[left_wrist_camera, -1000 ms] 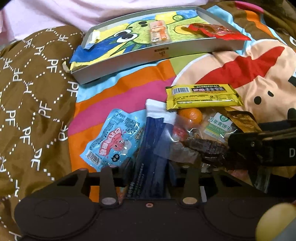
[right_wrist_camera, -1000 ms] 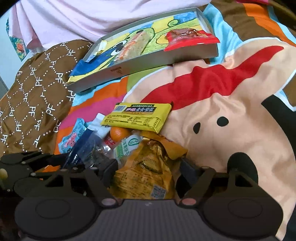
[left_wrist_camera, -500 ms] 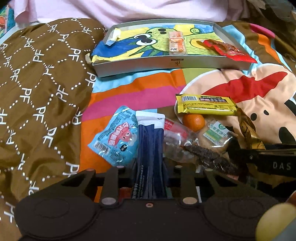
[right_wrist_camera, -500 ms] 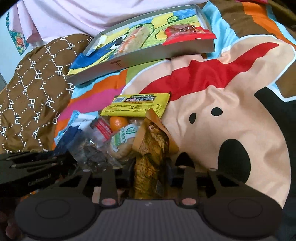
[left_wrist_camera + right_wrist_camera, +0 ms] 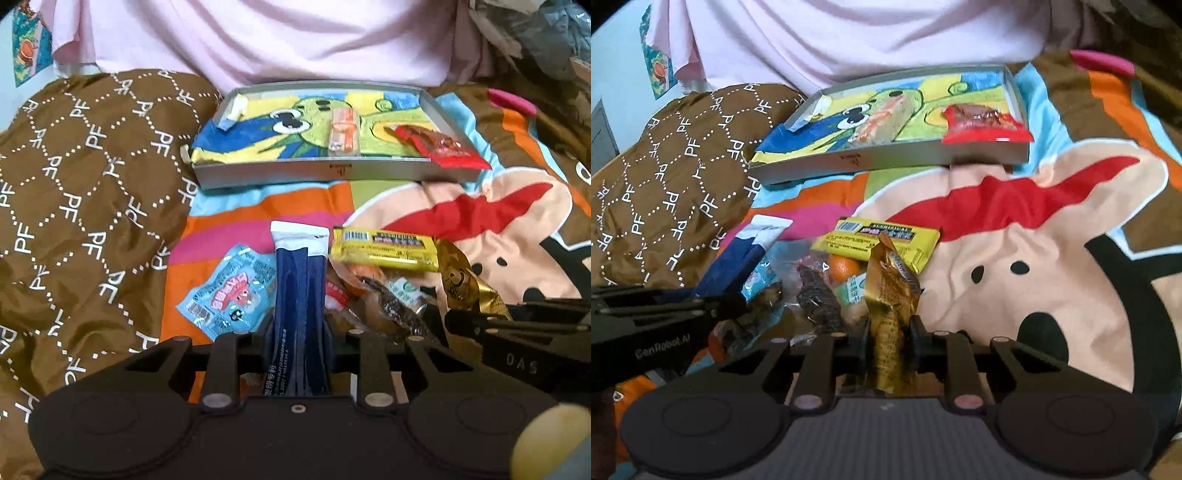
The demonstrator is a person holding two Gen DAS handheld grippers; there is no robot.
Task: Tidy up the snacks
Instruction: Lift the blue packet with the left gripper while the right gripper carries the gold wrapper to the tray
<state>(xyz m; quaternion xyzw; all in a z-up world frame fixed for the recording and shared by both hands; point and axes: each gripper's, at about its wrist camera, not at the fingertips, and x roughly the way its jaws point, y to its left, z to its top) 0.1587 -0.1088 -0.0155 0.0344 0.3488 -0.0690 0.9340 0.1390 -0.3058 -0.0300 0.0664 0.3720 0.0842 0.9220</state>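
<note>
a home bedroom: cartoon bedspread (image 5: 1015, 258), brown quilt (image 5: 85, 206), sticker on the wall (image 5: 31, 55).

Ahead of the claws, bare blanket (image 5: 258, 206) lay open up to the tray (image 5: 332, 171); between them a snack pile (image 5: 384, 295) crowded the way.

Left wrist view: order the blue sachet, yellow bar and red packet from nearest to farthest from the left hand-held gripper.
1. Blue sachet: clamped in the left hand-held gripper.
2. Yellow bar: on the blanket, ahead and right.
3. Red packet: far right corner of the tray.
</note>
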